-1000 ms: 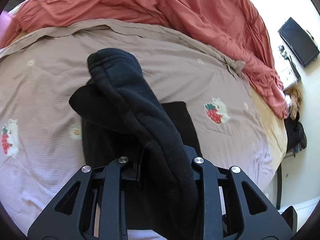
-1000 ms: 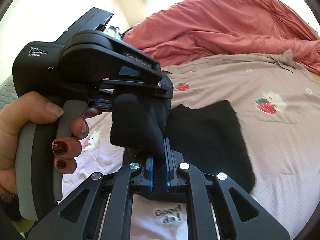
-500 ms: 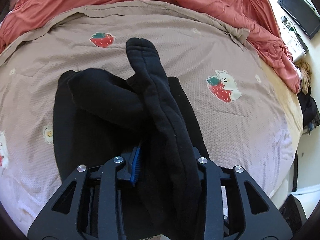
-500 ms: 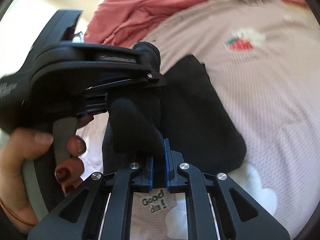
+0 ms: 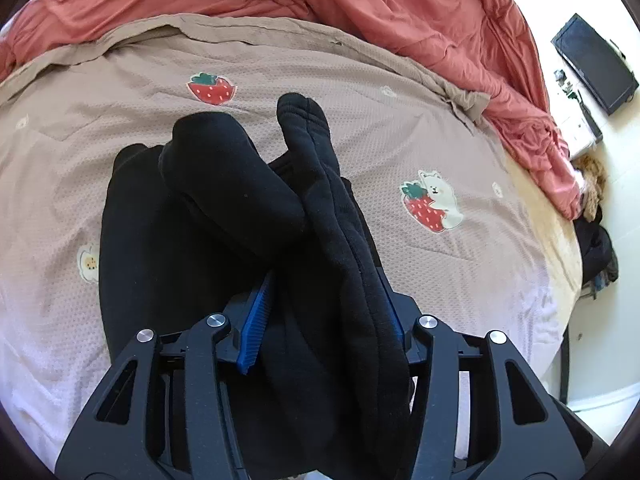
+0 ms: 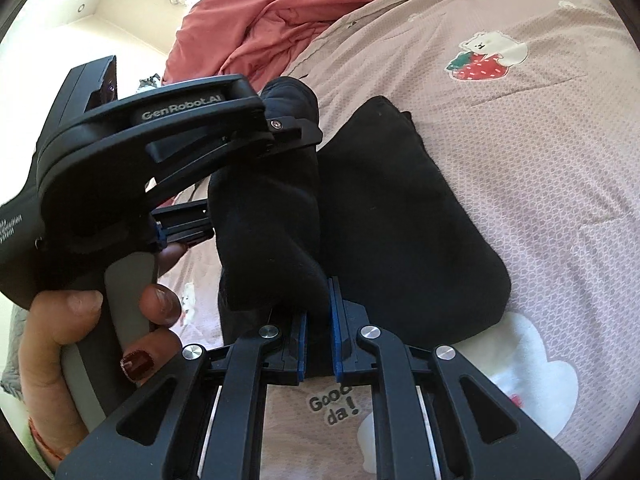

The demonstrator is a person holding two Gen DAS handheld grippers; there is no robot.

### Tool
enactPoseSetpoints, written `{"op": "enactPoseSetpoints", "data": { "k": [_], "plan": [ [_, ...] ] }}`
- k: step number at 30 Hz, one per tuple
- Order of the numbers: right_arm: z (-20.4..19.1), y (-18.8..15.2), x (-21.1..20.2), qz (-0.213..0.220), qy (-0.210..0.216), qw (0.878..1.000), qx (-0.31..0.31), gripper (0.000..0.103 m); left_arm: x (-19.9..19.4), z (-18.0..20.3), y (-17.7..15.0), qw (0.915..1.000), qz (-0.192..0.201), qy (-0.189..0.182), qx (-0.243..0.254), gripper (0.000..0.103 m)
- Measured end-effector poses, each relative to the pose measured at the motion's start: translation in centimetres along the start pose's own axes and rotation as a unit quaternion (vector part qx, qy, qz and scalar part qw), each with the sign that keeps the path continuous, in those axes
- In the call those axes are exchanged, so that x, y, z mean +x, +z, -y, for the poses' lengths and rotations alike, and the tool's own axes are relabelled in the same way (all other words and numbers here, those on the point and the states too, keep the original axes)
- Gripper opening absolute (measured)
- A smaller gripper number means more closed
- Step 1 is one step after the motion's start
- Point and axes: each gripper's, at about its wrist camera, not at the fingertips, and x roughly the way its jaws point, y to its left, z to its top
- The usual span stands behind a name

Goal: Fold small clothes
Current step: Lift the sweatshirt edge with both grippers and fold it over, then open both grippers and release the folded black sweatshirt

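A small black fleece garment (image 5: 168,260) lies on the taupe strawberry-print sheet (image 5: 440,128). One thick fold of it (image 5: 340,240) rises off the flat part and runs between the jaws of my left gripper (image 5: 320,314). Those jaws are opening. The left blue pad (image 5: 254,320) shows bare, off the cloth, and the fold drapes over the right finger. In the right wrist view my right gripper (image 6: 319,340) is shut on a bunched edge of the same garment (image 6: 420,240). A hand (image 6: 80,340) holds the left gripper close on the left there.
A rumpled red duvet (image 5: 360,8) is piled along the far side of the bed. The bed's edge curves down on the right, past it a white desk with a black monitor (image 5: 592,64) and dark things (image 5: 596,248) on the floor.
Both grippers have sunk toward the bed with the cloth, and the raised fold now lies lower over the flat part. The left jaws have spread wider. The right gripper has rolled.
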Motion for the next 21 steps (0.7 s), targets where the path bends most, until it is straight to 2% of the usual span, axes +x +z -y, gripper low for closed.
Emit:
{"op": "enactPoseSetpoints", "data": {
  "k": [2,5,6,9,14,17,19,21],
  "plan": [
    [0.0,-0.1,-0.1,-0.004,0.006,1.000,0.007,0.009,-0.2,-0.1,-0.1,1.0000,0.000,-0.006,-0.003,0.043],
    [0.2,0.0,-0.2,-0.007,0.004,1.000,0.013,0.009,-0.4,-0.1,0.0,0.9993,-0.003,-0.037,-0.006,0.061],
    [0.4,0.1,0.0,-0.008,0.000,1.000,0.015,0.010,-0.6,0.0,0.1,0.9991,-0.003,-0.041,-0.005,0.061],
    [0.9,0.3,0.2,-0.010,-0.003,1.000,0.027,0.011,-1.1,0.4,0.4,0.9997,0.005,-0.023,0.005,0.061],
    [1.0,0.6,0.0,-0.008,-0.007,0.999,0.033,0.012,-2.9,-0.6,0.6,0.9992,0.032,-0.018,-0.013,0.061],
    [0.8,0.8,-0.3,-0.003,-0.016,0.999,0.031,0.019,-4.0,-1.5,0.2,0.9986,0.051,0.011,-0.010,0.061],
    [0.8,0.9,-0.9,0.006,-0.023,0.999,0.032,0.033,-4.7,-2.3,-0.1,0.9978,0.060,0.027,-0.012,0.061],
    [0.7,1.3,-1.6,0.019,-0.033,0.999,0.026,0.041,-5.3,-3.2,-0.7,0.9958,0.072,0.055,-0.007,0.061]
  ]
}}
